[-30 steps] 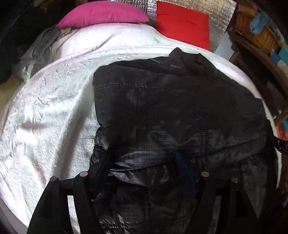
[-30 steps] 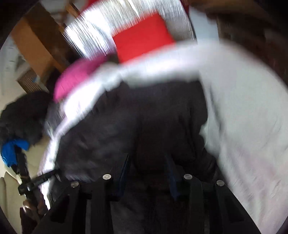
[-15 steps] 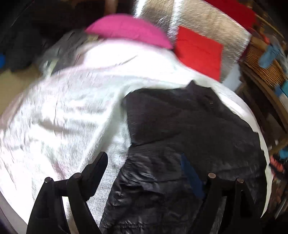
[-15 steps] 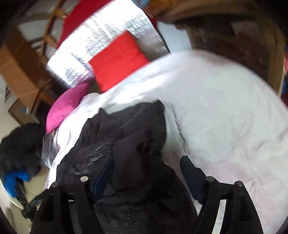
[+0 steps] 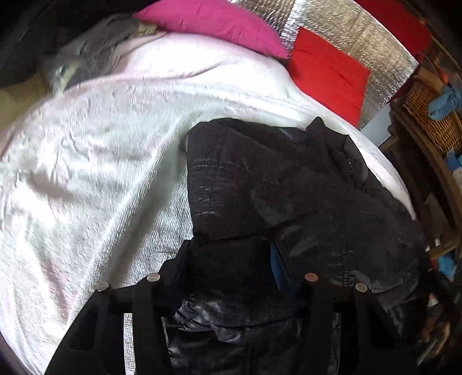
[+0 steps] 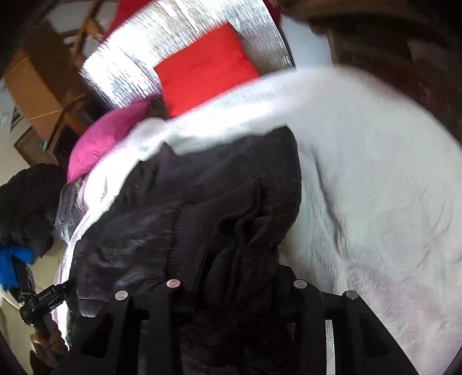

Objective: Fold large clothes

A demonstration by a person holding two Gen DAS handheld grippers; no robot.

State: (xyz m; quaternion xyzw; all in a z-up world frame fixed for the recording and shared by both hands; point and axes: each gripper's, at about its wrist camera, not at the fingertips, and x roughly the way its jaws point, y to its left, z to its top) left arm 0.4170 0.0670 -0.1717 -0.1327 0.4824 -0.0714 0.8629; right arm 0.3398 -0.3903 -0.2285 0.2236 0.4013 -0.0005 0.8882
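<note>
— Fingers first: how does the left gripper [image 5: 231,259] stand?
— Its two fingers are spread, with dark fabric of the black jacket [image 5: 288,202] bunched between them. Whether they press on it I cannot tell.
— And the right gripper [image 6: 239,271]?
— Likewise apart, low over a rumpled fold of the jacket [image 6: 219,207], whose cloth fills the gap. A grip cannot be confirmed; that view is blurred.
— Where does the jacket lie?
— On the white bedspread [image 5: 86,173]. In the left wrist view it covers the right part of the bed, reaching the right edge, with its collar toward the far end.
— Any writing or labels?
— None that can be read.
— Beyond the jacket?
— At the far edge of the bed, a pink pillow [image 5: 210,23] and a red pillow [image 5: 326,72] stand against a silver foil sheet [image 5: 361,43]. Grey cloth [image 5: 95,49] is heaped at the far left corner. Off the right edge sits a wicker basket [image 5: 427,115].
</note>
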